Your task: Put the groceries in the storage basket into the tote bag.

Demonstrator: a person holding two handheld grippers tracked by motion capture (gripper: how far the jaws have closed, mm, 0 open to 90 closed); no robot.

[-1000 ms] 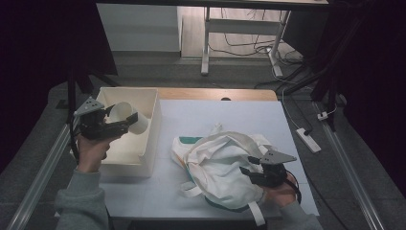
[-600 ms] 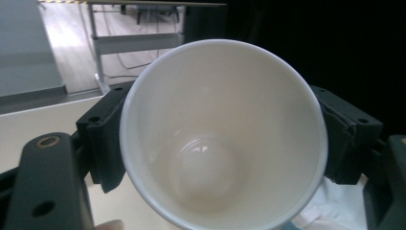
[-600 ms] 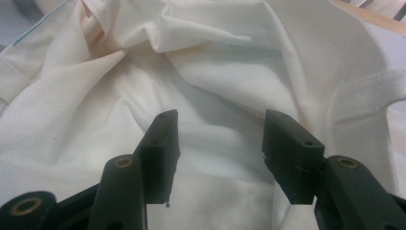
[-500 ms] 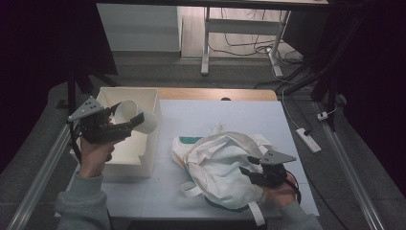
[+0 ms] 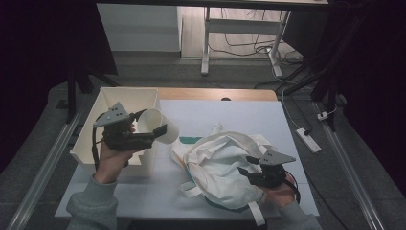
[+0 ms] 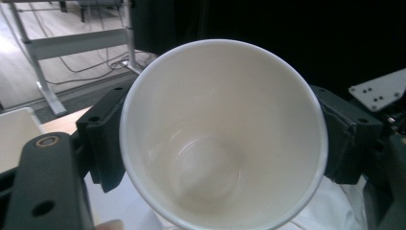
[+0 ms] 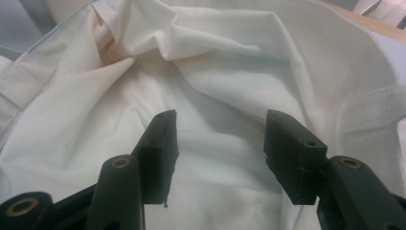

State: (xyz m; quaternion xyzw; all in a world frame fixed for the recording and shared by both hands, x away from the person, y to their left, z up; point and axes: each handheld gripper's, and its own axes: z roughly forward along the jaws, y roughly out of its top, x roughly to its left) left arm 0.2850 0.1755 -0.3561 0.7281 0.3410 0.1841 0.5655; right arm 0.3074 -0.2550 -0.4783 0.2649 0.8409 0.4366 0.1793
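My left gripper point(image 5: 152, 125) is shut on a white paper cup point(image 5: 165, 128), held on its side in the air over the right wall of the white bin point(image 5: 125, 91). In the left gripper view the cup's empty inside point(image 6: 222, 134) faces the camera, a black jaw pressed on each side. A crumpled white cloth bag point(image 5: 218, 160) with teal trim lies on the table's right half. My right gripper point(image 5: 245, 165) rests on the bag's right side. Its jaws have just been opening a little and stand apart over the cloth point(image 7: 230, 57), pinching nothing.
The pale blue table top point(image 5: 230, 112) is bare behind the bag. The open white bin stands at the table's left edge. A white power strip point(image 5: 306, 140) lies on the floor to the right. Metal rails run along both sides.
The left hand has carried the cup to the right and slightly up, from over the bin's middle to its right wall. The right gripper has stayed on the bag.
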